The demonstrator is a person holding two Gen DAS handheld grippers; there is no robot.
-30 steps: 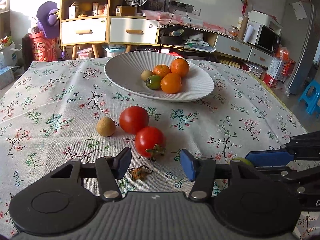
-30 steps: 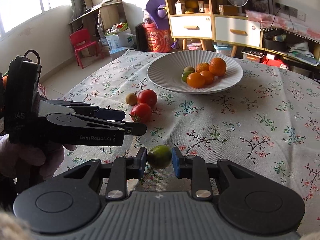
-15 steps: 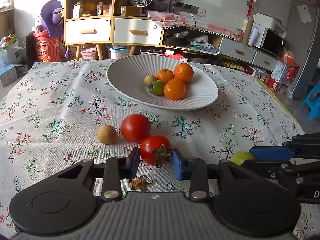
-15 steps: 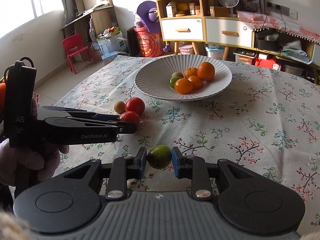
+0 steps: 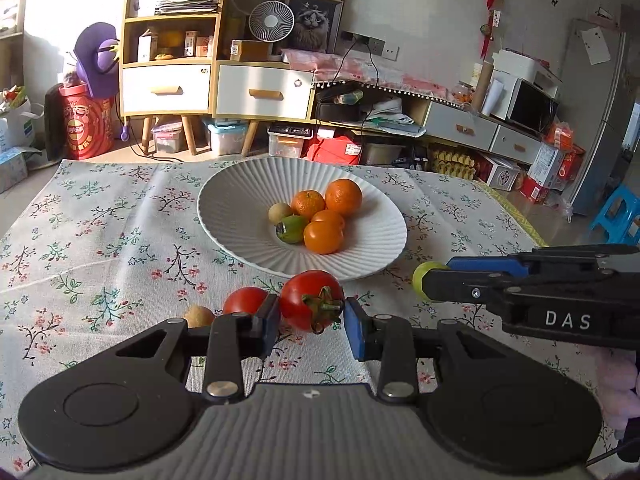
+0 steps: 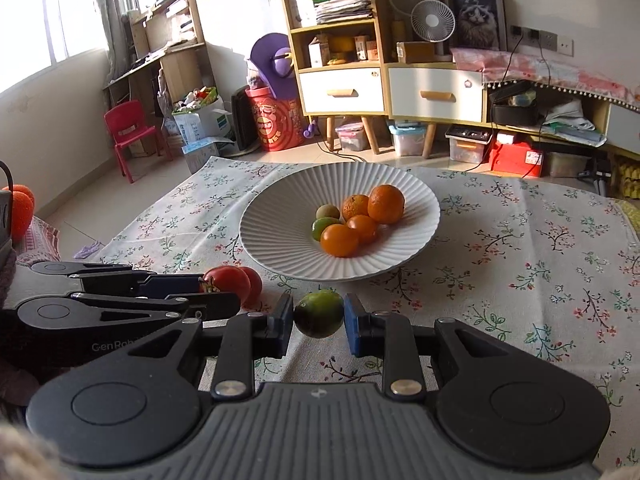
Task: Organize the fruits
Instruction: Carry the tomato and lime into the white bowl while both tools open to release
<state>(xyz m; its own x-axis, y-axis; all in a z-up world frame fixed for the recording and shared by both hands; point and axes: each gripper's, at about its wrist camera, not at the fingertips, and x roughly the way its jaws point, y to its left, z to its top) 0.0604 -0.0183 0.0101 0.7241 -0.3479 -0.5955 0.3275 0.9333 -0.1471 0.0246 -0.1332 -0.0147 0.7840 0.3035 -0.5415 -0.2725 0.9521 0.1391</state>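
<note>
The left gripper (image 5: 310,320) is pinching a tomato (image 5: 311,299) above the tabletop (image 5: 100,240), near the plate (image 5: 240,208). The right gripper (image 6: 319,322) is squeezing a lime (image 6: 319,313). Both should be going gently over the rim, then letting go low so nothing rolls.

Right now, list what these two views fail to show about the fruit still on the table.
- Small brown fruit: left wrist view, half hidden by the left tool; absent from the right view.
- Second tomato: right wrist view, mostly behind the gripped tomato.
- Green fruit: left view, mostly covered by the right tool.
</note>
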